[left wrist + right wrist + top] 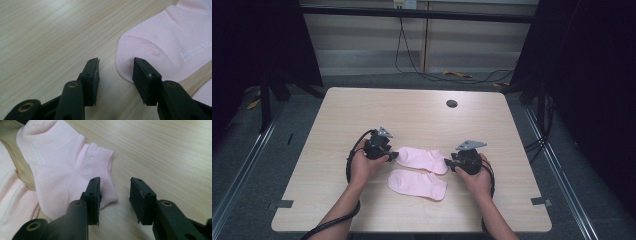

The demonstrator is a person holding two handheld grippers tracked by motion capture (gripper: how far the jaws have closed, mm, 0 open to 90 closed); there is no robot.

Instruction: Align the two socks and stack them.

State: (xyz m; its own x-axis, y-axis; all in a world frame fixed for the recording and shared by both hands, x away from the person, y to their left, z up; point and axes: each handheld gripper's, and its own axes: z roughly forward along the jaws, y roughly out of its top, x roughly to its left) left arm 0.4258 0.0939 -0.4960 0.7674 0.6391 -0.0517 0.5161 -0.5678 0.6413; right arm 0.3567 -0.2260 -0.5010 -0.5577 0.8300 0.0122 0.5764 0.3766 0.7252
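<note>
Left gripper view: blurred white lettering on pink sock (170, 42); both hand-held grippers part-open, empty.

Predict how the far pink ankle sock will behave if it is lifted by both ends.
The far pink knitted ankle sock lies flat and thin, so it will probably sag between the left gripper and right gripper. It looks light. Its soft knit should bunch, not slip.

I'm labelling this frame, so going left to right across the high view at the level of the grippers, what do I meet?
Left gripper → far pink sock → right gripper, all on the wooden table.
</note>
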